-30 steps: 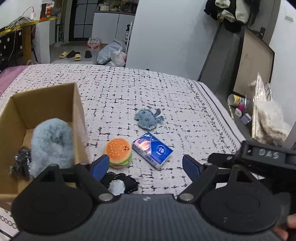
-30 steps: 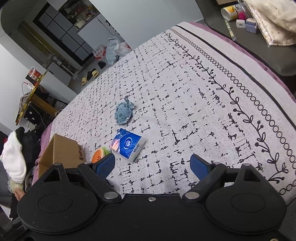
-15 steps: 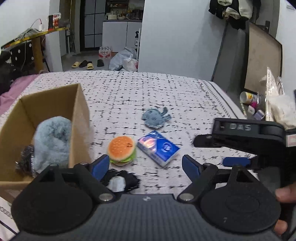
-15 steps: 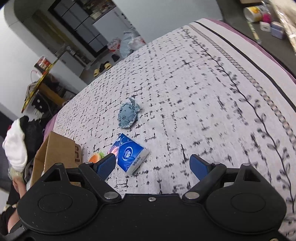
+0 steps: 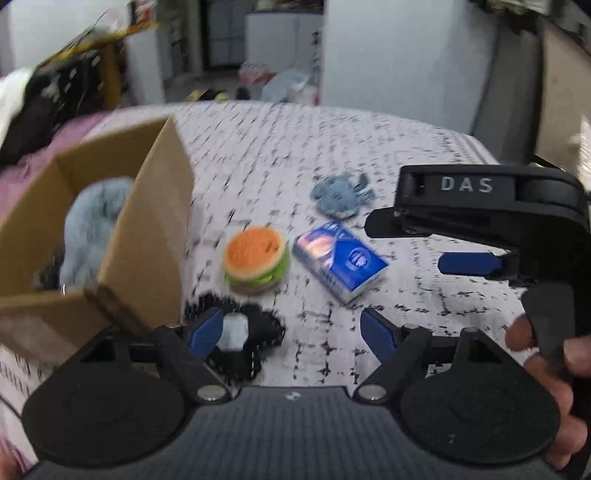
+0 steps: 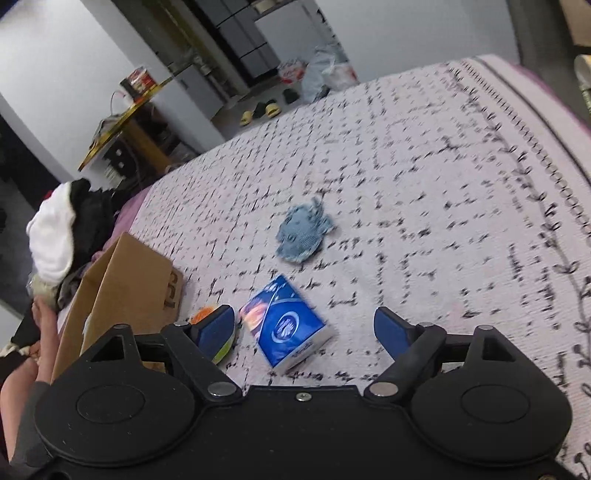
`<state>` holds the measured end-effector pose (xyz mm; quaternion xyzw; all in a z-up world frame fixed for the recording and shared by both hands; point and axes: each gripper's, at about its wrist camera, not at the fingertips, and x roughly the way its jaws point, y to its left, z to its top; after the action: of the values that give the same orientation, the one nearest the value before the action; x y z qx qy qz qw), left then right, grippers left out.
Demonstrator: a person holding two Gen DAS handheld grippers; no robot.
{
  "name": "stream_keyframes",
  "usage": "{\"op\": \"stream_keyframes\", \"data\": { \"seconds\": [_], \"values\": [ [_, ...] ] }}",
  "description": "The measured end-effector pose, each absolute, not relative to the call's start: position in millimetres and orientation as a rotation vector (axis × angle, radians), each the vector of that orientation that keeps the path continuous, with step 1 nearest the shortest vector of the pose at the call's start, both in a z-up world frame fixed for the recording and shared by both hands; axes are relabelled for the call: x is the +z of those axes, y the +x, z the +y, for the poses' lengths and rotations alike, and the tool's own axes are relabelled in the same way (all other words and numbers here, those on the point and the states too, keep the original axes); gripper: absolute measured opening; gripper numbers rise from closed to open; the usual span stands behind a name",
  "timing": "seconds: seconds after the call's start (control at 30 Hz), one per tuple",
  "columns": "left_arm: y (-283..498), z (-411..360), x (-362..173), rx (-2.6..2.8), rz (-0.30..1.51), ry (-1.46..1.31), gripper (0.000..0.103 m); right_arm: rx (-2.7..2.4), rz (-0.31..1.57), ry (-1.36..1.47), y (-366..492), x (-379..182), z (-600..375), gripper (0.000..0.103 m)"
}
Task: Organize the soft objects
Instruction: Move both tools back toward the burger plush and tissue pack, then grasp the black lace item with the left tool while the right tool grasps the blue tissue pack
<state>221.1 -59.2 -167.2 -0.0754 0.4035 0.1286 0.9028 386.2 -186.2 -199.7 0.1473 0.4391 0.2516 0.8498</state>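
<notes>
Walls: plain white wall [image 6: 51,62], with a white partition [image 5: 399,55] beyond the bed.
Bed: wide, covered by a pale bedspread [image 6: 424,155] with black dashes and a leafy border; pink sheet edge [image 6: 546,85] showing.
Floor: grey, with slippers [image 6: 258,110] and plastic bags [image 6: 325,74] by the doorway.
Furniture: yellow-topped desk [image 6: 122,122] at left; white cabinet [image 5: 277,29] in the far room.
Clothes: black and white pile [image 6: 66,229] beside the bed.
Light: even, indoor.
</notes>
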Motion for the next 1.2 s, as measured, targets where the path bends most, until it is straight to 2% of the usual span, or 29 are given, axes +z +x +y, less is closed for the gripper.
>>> {"op": "stream_keyframes", "data": {
  "seconds": [0.13, 0.23, 0.33, 0.4, 0.63, 0.87, 0.93, 0.97, 1.0, 1.2],
  "values": [
    [223.0, -57.6, -177.1, 0.346, 0.848, -0.154, 0.076, 0.547, 0.943, 0.282, 386.3, -206.1, -181.3, 0.081],
    [226.4, -52.5, -185.2, 0.382, 0.865, -0.162, 0.072, 0.556, 0.951, 0.256, 385.6, -211.1, -177.7, 0.077],
    [226.3, -45.3, -188.9, 0.408, 0.865, -0.183, 0.060, 0.560, 0.953, 0.219, 385.1, -214.2, -171.7, 0.076],
    [224.2, -40.6, -189.6, 0.428, 0.863, -0.202, 0.045, 0.566, 0.949, 0.195, 384.4, -216.1, -168.0, 0.076],
    [217.9, -20.8, -185.4, 0.451, 0.855, -0.265, 0.019, 0.571, 0.922, 0.069, 382.7, -222.6, -150.0, 0.076],
    [207.9, -11.4, -182.4, 0.452, 0.851, -0.321, 0.019, 0.584, 0.882, -0.061, 379.3, -226.4, -133.6, 0.076],
    [206.7, -10.2, -181.4, 0.444, 0.850, -0.328, 0.019, 0.582, 0.864, -0.106, 375.9, -227.9, -129.9, 0.070],
    [207.8, -10.1, -181.2, 0.442, 0.849, -0.330, 0.019, 0.584, 0.852, -0.128, 374.1, -228.4, -128.2, 0.059],
    [208.3, -9.8, -180.6, 0.439, 0.847, -0.334, 0.019, 0.587, 0.844, -0.150, 371.6, -228.6, -127.0, 0.055],
    [204.4, -11.7, -167.8, 0.380, 0.829, -0.345, 0.019, 0.585, 0.841, -0.136, 361.0, -218.9, -128.9, 0.054]
  ]
}}
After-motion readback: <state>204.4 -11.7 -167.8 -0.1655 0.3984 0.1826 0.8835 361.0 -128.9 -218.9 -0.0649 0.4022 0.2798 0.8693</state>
